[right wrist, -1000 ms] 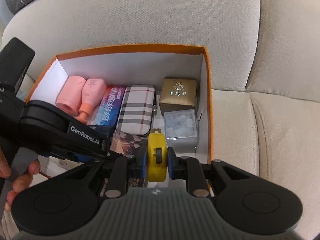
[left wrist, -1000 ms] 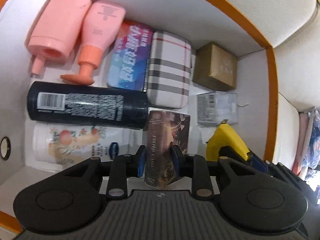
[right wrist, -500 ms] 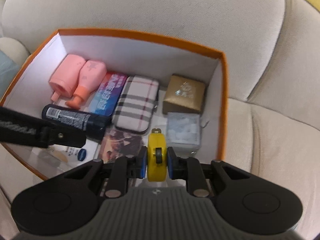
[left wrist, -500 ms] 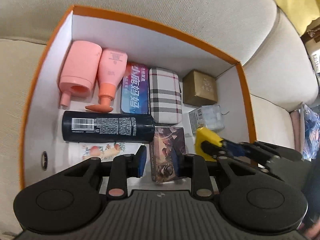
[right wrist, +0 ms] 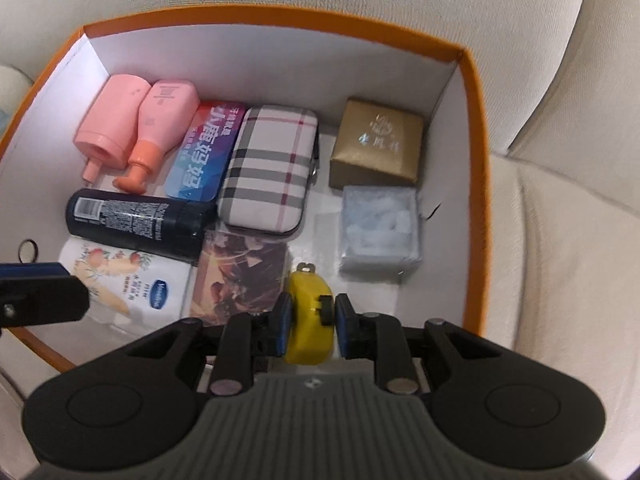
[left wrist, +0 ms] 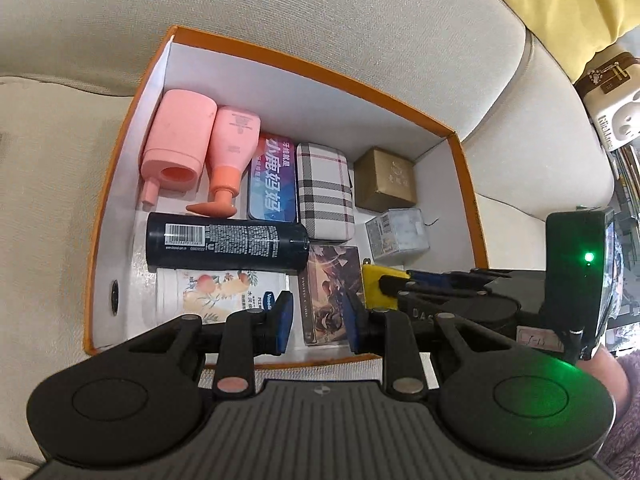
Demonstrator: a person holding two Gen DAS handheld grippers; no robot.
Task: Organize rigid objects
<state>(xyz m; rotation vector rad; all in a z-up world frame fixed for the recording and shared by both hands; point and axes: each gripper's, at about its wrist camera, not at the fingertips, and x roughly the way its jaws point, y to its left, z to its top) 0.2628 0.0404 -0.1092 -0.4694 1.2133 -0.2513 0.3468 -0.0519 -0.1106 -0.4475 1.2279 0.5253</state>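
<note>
An orange box [left wrist: 468, 184] with white walls sits on a beige sofa and holds several items. My left gripper [left wrist: 318, 320] is open above the box's near edge; the dark picture card box [left wrist: 330, 292] lies flat on the box floor below it, let go. My right gripper [right wrist: 308, 322] has its jaws apart on either side of the yellow tape measure [right wrist: 310, 320], which rests on the box floor beside the card box [right wrist: 240, 276]. The right gripper also shows in the left wrist view [left wrist: 396, 284], at the tape measure [left wrist: 378, 286].
In the box lie two pink bottles [left wrist: 200, 148], a blue tin [left wrist: 272, 176], a plaid case [left wrist: 324, 190], a gold box [left wrist: 386, 180], a clear cube [left wrist: 398, 232], a black can [left wrist: 224, 246] and a white bottle [left wrist: 216, 294]. A yellow cushion [left wrist: 560, 0] lies on the sofa back.
My left gripper opened, let go of the card box and pulled back and up. My right gripper lowered the tape measure into the box and its jaws came apart.
</note>
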